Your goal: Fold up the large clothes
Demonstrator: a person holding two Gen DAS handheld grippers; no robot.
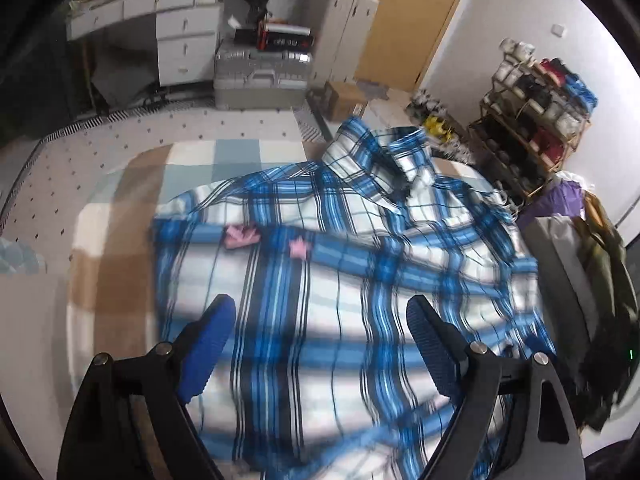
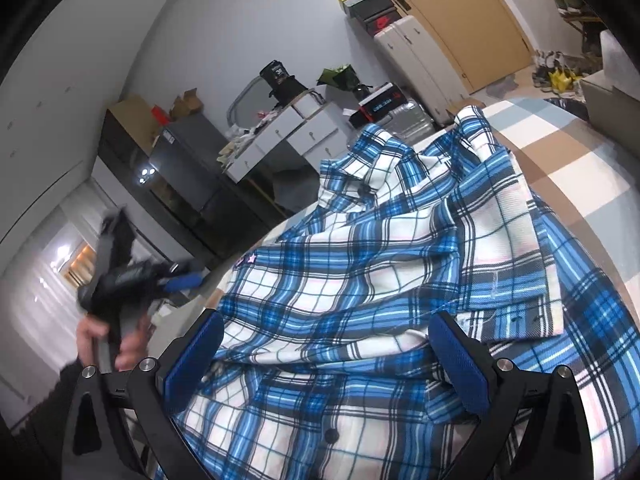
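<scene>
Blue plaid shirt [image 1: 344, 280] lies rumpled on a checked blanket [image 1: 224, 156], collar at the far end. Left gripper [image 1: 320, 320] hangs over it, released, holding nothing. Right gripper [image 2: 326, 340] also spread wide above the cloth, nothing grasped.

A large blue, white and black plaid shirt [image 1: 340, 280] is lying crumpled across a bed covered in a checked sheet of tan, pale blue and white squares [image 1: 120, 208]. Its collar [image 1: 360, 152] is bunching up at the far end, and small pink star patches [image 1: 242, 236] are showing on the chest. The left gripper [image 1: 320, 312], black-framed with blue textured pads [image 1: 208, 344], is hanging over the fabric, jaws spread wide with nothing pinched between them.
</scene>
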